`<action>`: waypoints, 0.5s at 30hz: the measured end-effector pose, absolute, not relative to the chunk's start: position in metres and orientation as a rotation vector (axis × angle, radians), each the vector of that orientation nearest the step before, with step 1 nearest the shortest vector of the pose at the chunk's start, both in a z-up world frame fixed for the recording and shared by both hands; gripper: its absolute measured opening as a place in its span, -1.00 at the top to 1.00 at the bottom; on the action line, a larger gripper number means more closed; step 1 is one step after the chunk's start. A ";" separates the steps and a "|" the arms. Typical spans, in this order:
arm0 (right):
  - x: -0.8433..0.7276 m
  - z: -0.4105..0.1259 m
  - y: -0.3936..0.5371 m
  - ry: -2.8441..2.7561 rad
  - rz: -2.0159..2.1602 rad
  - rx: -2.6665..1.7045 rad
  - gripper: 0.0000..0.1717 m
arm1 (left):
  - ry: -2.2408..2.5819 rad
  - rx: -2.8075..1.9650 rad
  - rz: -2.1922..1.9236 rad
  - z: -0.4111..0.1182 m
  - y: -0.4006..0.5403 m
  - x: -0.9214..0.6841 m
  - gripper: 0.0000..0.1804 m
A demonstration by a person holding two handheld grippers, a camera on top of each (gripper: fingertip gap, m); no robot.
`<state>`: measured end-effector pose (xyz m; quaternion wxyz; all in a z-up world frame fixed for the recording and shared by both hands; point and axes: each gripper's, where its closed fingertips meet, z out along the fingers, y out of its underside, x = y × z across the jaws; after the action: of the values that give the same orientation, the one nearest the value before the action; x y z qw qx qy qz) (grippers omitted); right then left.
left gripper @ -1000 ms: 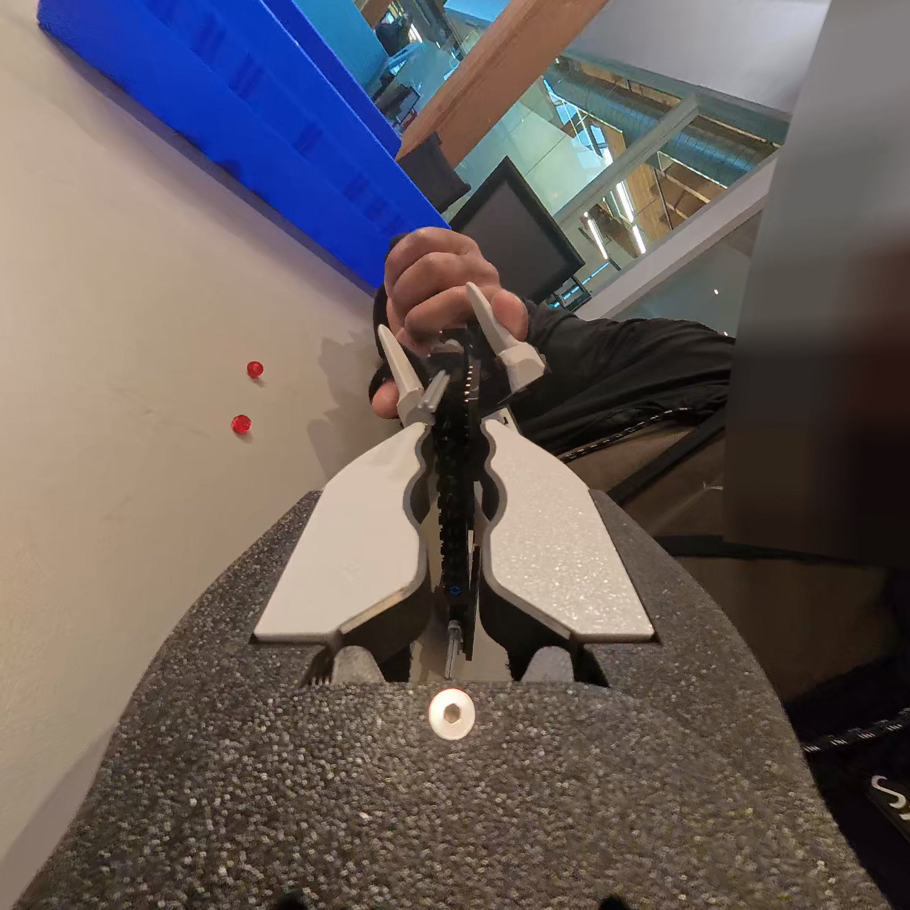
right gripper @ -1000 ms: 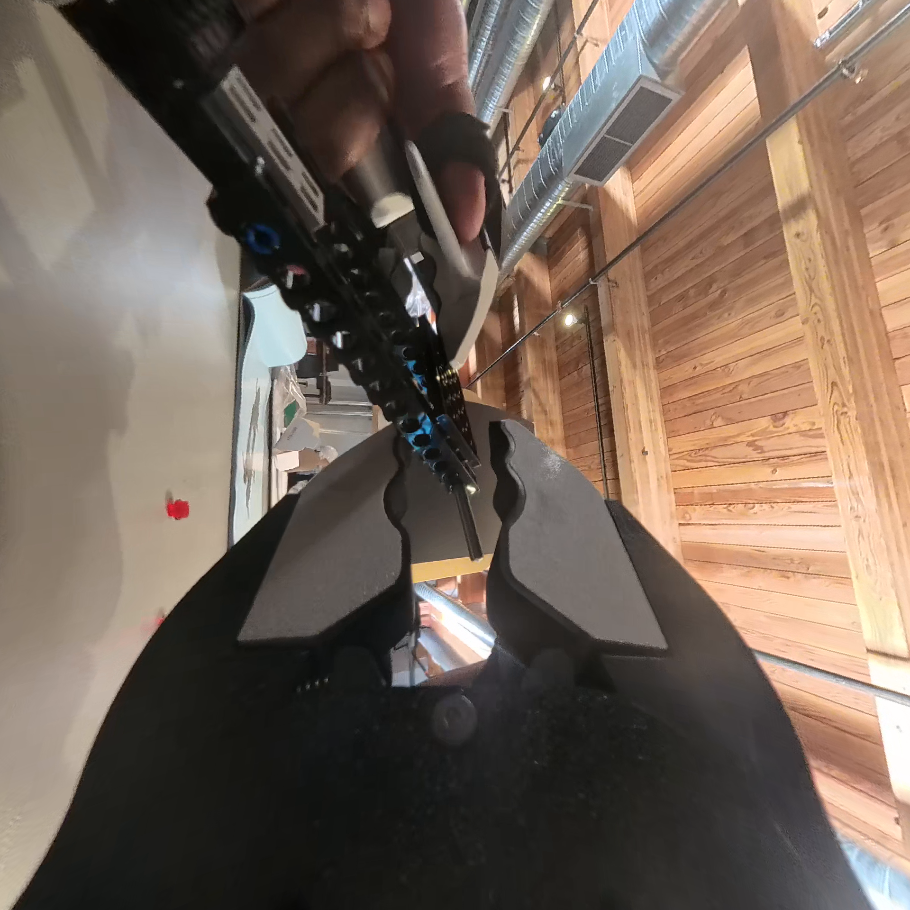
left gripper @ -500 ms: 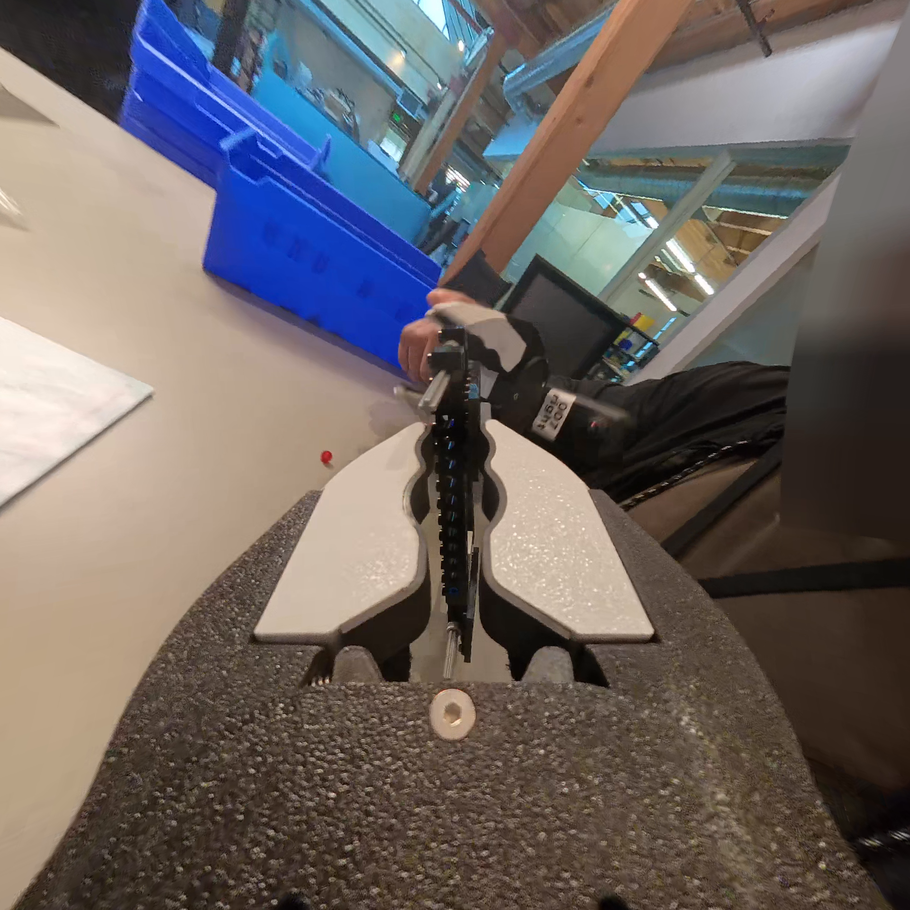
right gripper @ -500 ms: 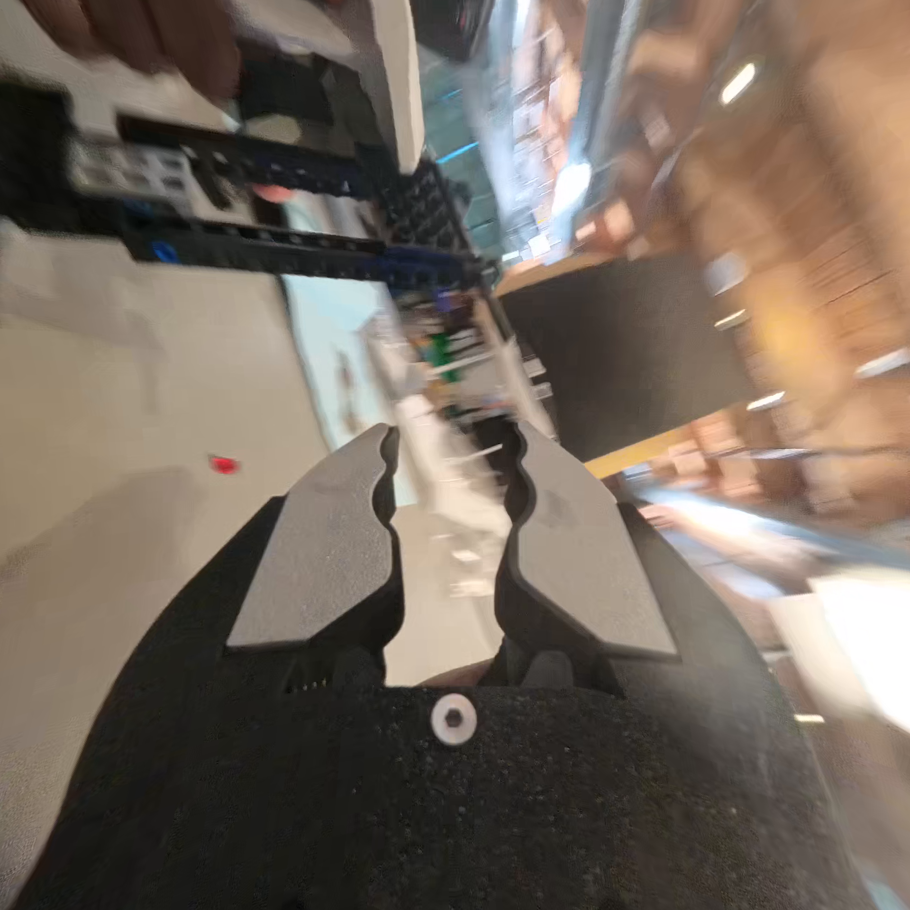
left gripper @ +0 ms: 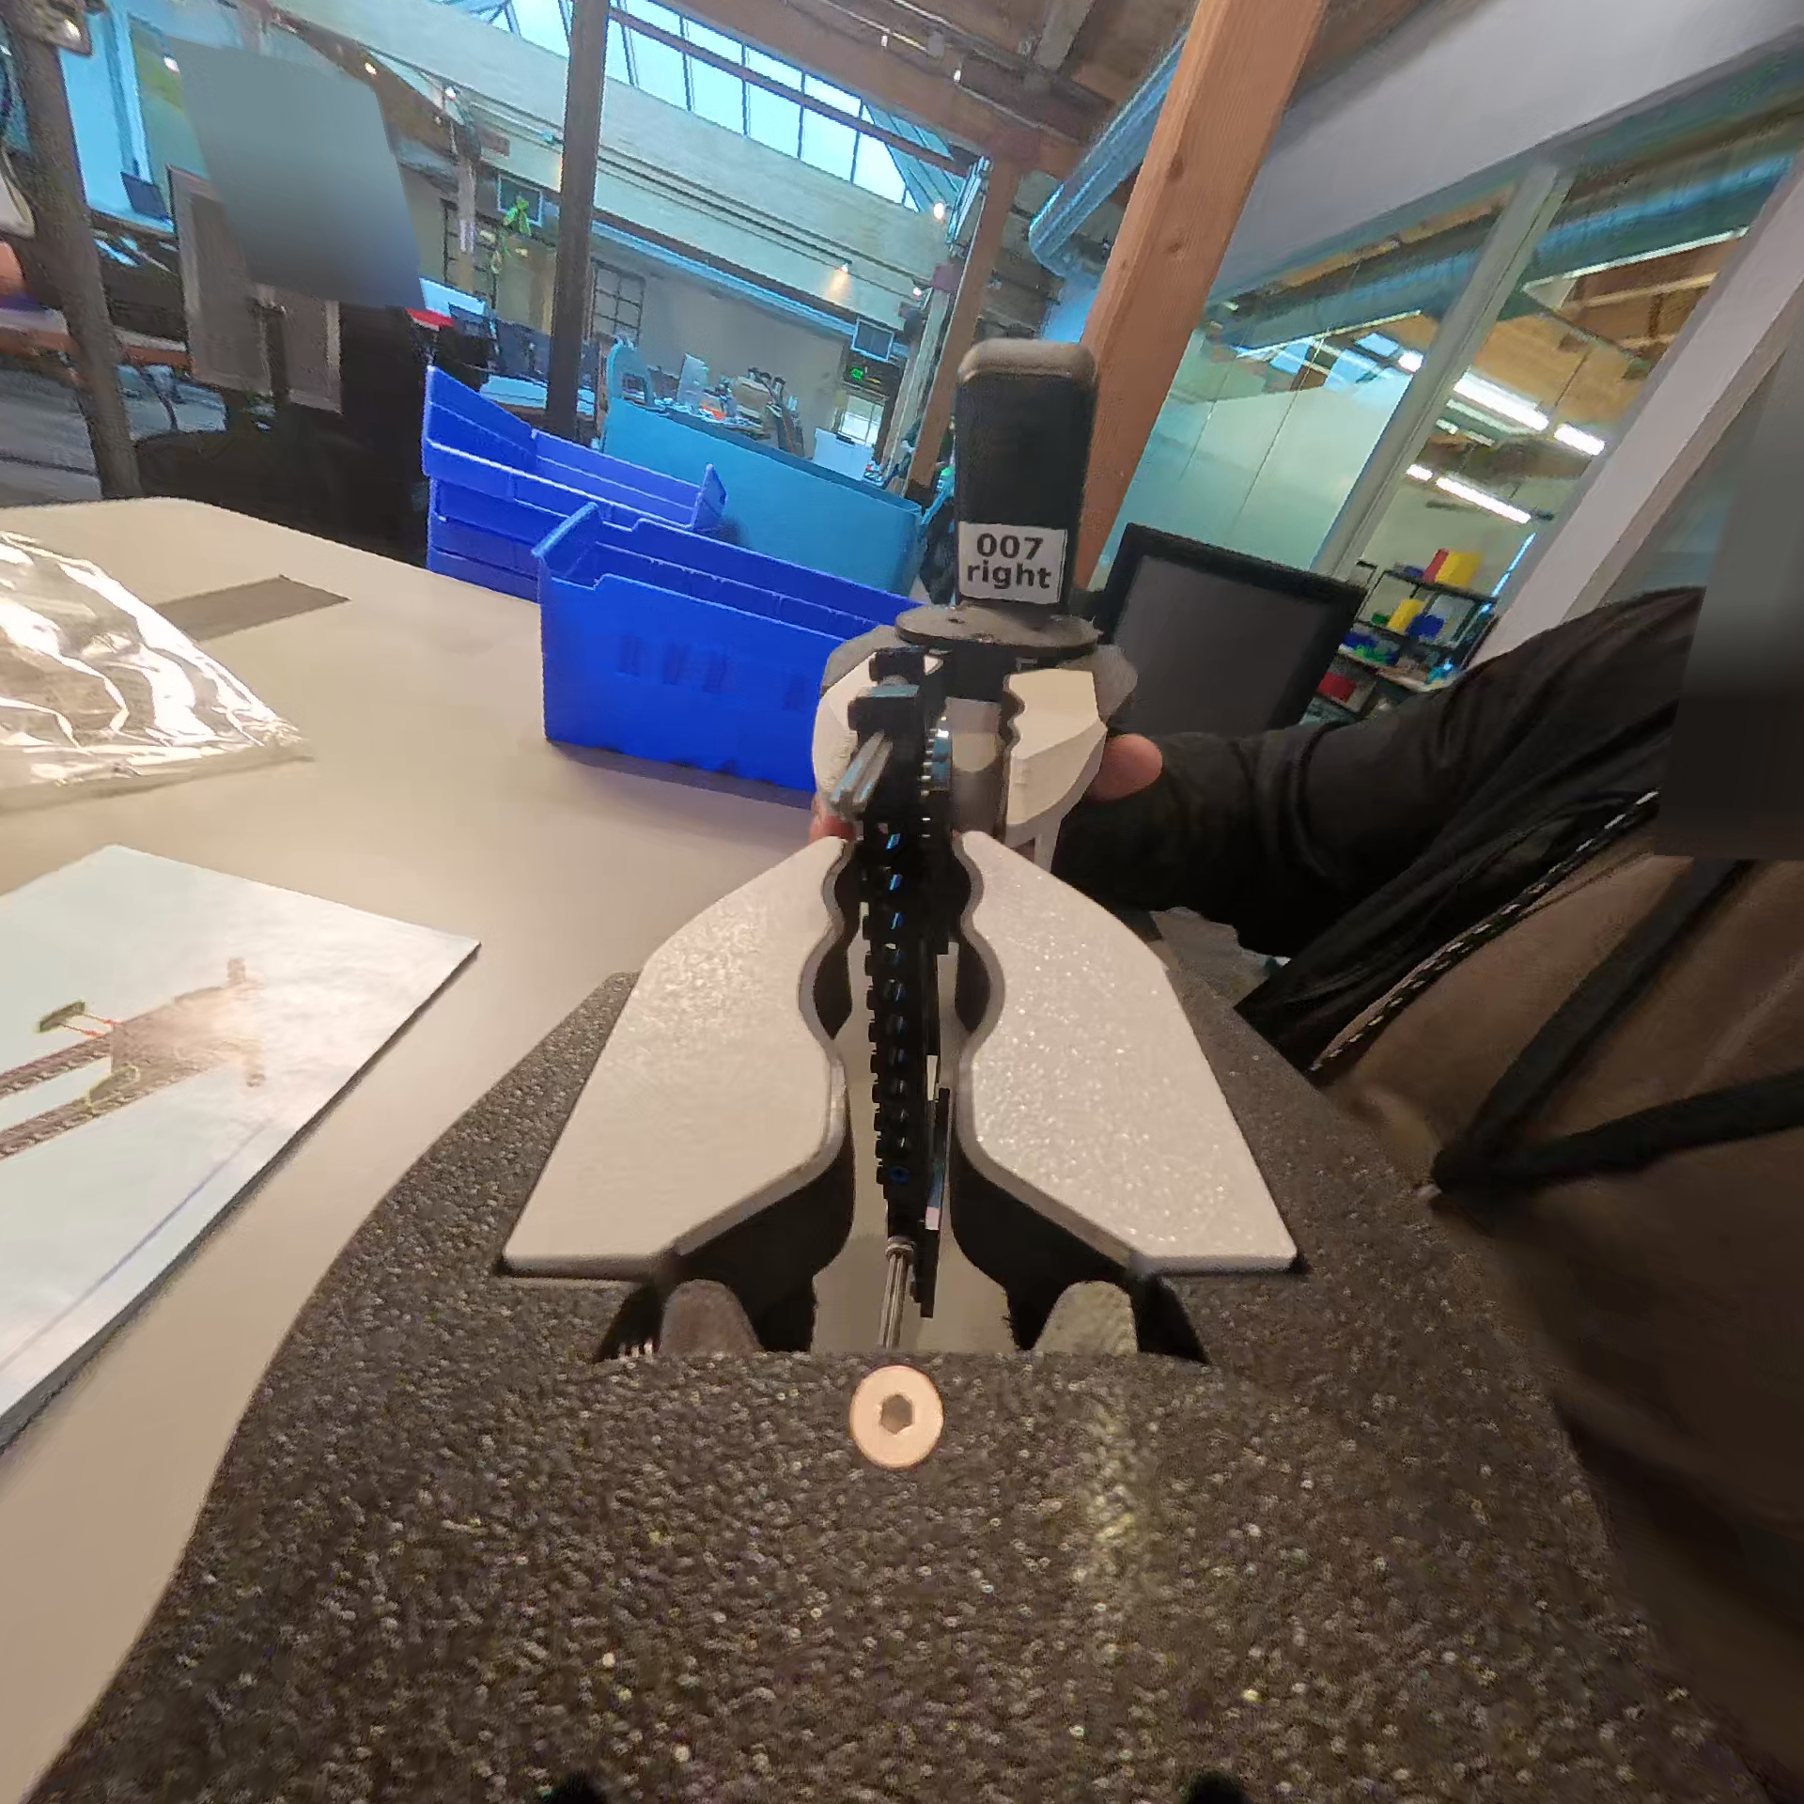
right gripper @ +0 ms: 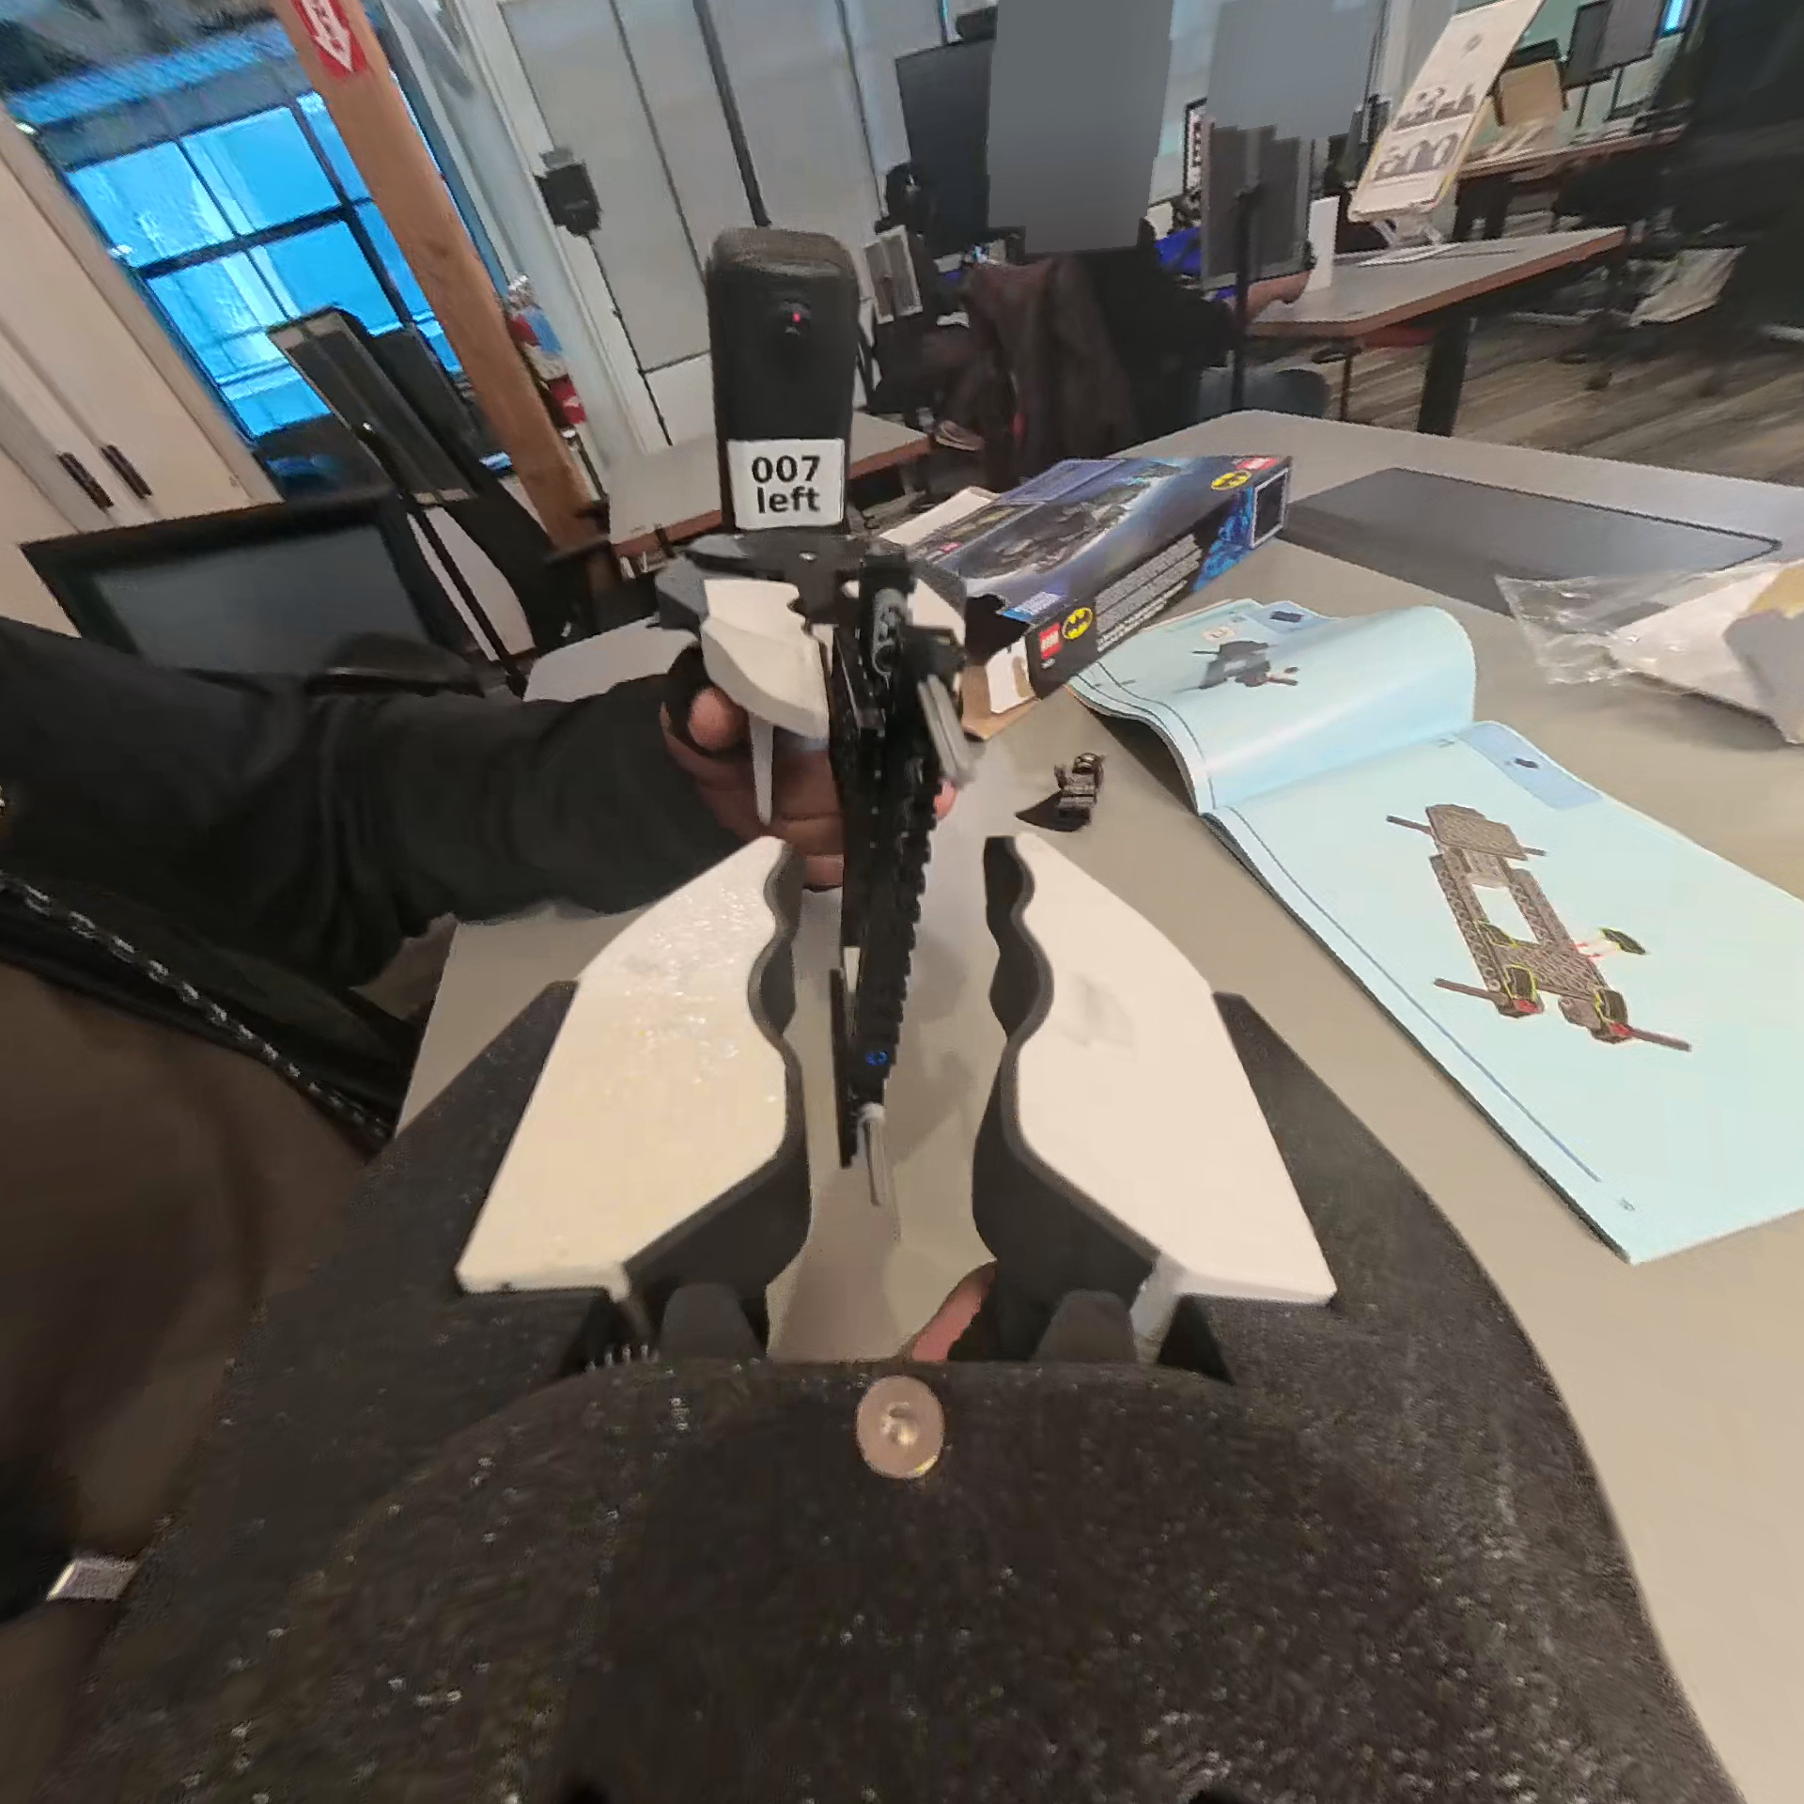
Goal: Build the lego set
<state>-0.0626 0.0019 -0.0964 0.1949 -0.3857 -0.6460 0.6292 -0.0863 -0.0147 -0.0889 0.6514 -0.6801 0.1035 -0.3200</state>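
Left wrist view: we see our left gripper (left gripper: 900,879) with its pale fingers (left gripper: 722,1064) drawn narrow and pressed on a long black brick-built assembly (left gripper: 896,986) that stands on edge between them.
Right wrist view: we see our right gripper (right gripper: 888,859) with its fingers (right gripper: 1103,1064) spread wider, the same assembly (right gripper: 879,937) passing between them with a clear gap on each side, so nothing is gripped there.
Where the assembly lies: it runs lengthwise through both pairs of fingers, one end deep between the left ones, the other reaching toward the base of the right ones; a thin grey axle (right gripper: 876,1152) sticks out at that end.
Beside the fingers: an open instruction booklet (right gripper: 1445,879) and a small dark figure (right gripper: 1079,781) lie on the counter (right gripper: 1611,1415) right of the right fingers; blue bins (left gripper: 683,654) stand beyond the left ones.
Risk: we judge that only one grip bears the piece, so a twist could pivot it loose, or the right fingers could close askew and pop off studs or the axle.
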 end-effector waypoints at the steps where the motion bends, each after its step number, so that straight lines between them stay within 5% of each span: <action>1: -0.063 -0.094 0.000 -1.807 1.777 -1.074 0.59 | 0.247 -1.547 -0.706 -0.089 -0.015 -0.085 0.82; 7: -0.066 -0.092 -0.004 -1.805 1.769 -1.009 0.78 | 0.319 -1.560 -0.606 -0.092 -0.015 -0.076 0.82; 15: -0.063 -0.099 -0.001 -1.800 1.762 -0.935 0.80 | 0.332 -1.586 -0.595 -0.099 -0.012 -0.071 0.82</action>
<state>-0.0632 -0.0012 -0.0990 0.2257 -0.3392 -0.6526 0.6388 -0.0713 -0.0122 -0.0986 0.6501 -0.6981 0.1463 -0.2619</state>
